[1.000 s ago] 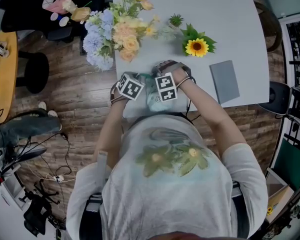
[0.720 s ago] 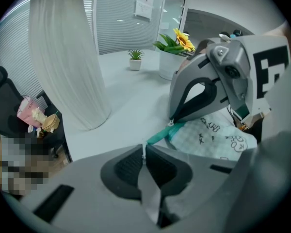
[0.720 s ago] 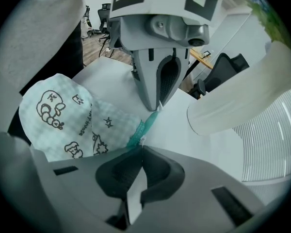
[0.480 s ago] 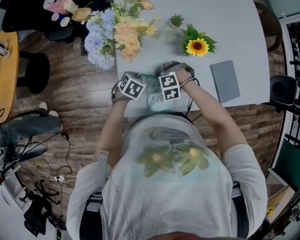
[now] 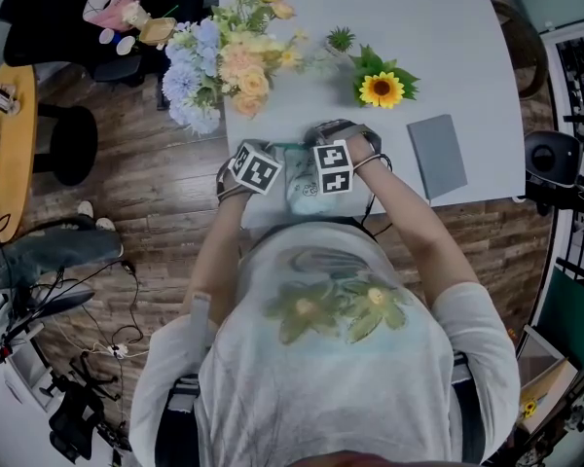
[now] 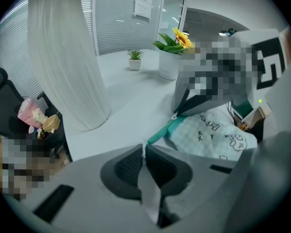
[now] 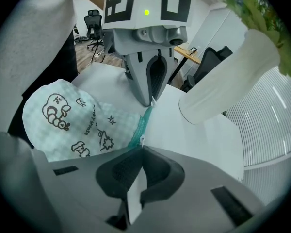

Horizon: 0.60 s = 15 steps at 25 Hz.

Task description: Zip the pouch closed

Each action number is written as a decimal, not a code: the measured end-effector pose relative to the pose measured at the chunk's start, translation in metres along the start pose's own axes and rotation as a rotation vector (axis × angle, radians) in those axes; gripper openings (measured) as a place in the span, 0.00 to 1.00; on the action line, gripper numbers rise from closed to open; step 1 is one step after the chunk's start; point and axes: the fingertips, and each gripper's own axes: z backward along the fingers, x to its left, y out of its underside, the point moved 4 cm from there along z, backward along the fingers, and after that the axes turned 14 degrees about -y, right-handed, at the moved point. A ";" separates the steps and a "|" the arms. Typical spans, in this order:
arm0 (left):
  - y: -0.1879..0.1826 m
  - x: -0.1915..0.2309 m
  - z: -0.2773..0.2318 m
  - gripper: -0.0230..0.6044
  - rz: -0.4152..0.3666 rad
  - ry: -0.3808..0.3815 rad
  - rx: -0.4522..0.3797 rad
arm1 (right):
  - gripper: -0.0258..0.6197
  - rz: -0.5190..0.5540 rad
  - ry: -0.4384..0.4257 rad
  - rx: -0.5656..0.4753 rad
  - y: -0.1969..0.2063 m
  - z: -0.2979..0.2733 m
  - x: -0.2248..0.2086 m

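Observation:
A pale green checked pouch (image 5: 300, 191) with cartoon prints lies at the near edge of the white table (image 5: 438, 27), between both grippers. In the left gripper view my left gripper (image 6: 144, 150) is shut on the teal end of the pouch's zipper tape (image 6: 157, 134). In the right gripper view my right gripper (image 7: 141, 145) is shut on the small silver zipper pull (image 7: 142, 140), a short way along the teal zipper (image 7: 139, 125) from the left gripper's tips (image 7: 152, 100). The pouch body (image 7: 70, 123) bulges to the left of the zipper. In the head view the marker cubes hide both sets of jaws.
A bouquet (image 5: 229, 61) in a tall white vase (image 7: 228, 76) stands at the table's left edge. A sunflower pot (image 5: 381, 89) and a small green plant (image 5: 343, 39) stand farther back, and a grey notebook (image 5: 436, 156) lies to the right. The table's near edge is right below the pouch.
My right gripper has shifted slightly to the right and rolled a little, still at the zipper. The left gripper and the pouch have stayed in place.

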 end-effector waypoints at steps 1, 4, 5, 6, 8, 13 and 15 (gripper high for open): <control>0.000 0.000 0.000 0.08 -0.001 0.000 0.001 | 0.06 -0.002 0.002 0.002 0.001 0.000 0.001; 0.001 0.000 0.001 0.08 0.000 -0.002 0.002 | 0.06 -0.012 0.012 0.000 0.002 0.003 0.001; 0.001 0.000 0.001 0.08 0.000 -0.003 0.002 | 0.06 -0.015 0.016 -0.003 0.002 0.003 0.002; 0.001 0.000 0.001 0.08 0.000 -0.004 0.000 | 0.06 -0.016 0.020 -0.006 0.002 0.003 0.002; 0.000 0.000 0.000 0.08 0.001 -0.006 -0.002 | 0.06 -0.018 0.028 -0.013 0.003 0.004 0.002; 0.000 0.000 0.000 0.08 -0.004 -0.004 -0.001 | 0.06 -0.010 0.043 -0.004 0.005 0.005 0.004; 0.000 0.000 0.000 0.08 -0.005 -0.002 0.000 | 0.06 -0.008 0.058 -0.001 0.006 0.006 0.005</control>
